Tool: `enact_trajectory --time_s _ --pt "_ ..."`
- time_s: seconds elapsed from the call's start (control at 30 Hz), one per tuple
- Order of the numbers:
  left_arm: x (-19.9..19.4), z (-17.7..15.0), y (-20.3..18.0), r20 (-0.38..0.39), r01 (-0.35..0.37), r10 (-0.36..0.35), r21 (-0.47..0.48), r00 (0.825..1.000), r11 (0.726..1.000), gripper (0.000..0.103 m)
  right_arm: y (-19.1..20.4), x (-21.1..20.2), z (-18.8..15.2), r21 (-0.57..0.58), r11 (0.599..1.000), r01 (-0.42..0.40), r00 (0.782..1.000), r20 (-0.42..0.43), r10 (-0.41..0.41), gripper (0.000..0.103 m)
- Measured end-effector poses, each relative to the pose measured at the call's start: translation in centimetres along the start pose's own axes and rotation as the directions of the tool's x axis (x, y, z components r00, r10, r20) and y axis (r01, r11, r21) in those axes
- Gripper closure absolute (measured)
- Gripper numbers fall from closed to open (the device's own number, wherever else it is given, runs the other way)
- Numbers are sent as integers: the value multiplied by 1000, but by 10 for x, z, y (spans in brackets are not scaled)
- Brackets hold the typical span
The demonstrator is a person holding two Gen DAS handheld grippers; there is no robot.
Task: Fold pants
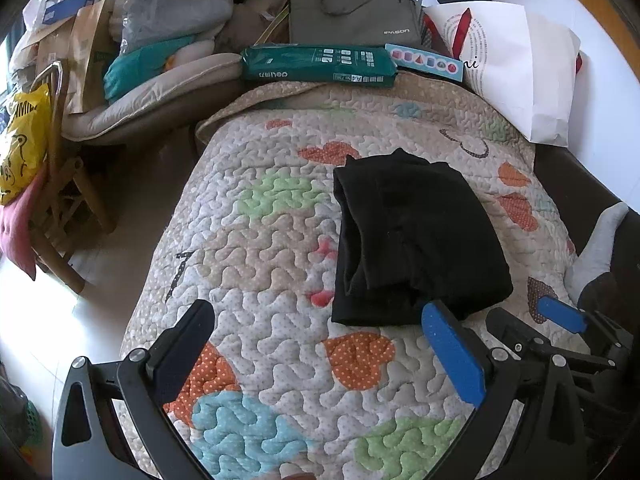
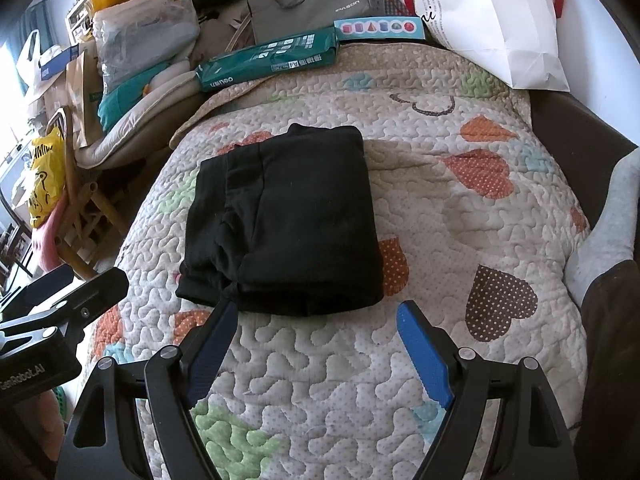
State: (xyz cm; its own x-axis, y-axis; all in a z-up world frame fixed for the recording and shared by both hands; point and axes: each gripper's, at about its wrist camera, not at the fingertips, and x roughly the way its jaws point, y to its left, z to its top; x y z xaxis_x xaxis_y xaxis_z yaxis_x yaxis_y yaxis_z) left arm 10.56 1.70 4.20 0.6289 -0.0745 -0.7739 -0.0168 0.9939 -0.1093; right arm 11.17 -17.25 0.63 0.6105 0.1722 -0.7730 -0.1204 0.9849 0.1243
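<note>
Pants (image 2: pixel 280 220) folded on quilt (image 2: pixel 440 208) | just ahead of both spread jaws

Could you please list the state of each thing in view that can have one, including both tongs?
Black pants: folded into a compact rectangle, lying flat on the quilt, held by nothing.
Left tongs: open, empty, near the pants' front edge.
Right tongs: open, empty, just short of the pants.
Quilt: spread over the bed, slightly rumpled.
Green paper pack: closed, lying flat.
Grey laptop bag: closed, leaning upright.
</note>
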Motion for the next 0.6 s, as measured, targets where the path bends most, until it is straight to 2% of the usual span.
enact_trajectory --time_s 0.6 --pt "9 -3 0 -45 32 -33 -9 998 999 0 3 3 -2 -23 1000 21 1000 -3 -21 16"
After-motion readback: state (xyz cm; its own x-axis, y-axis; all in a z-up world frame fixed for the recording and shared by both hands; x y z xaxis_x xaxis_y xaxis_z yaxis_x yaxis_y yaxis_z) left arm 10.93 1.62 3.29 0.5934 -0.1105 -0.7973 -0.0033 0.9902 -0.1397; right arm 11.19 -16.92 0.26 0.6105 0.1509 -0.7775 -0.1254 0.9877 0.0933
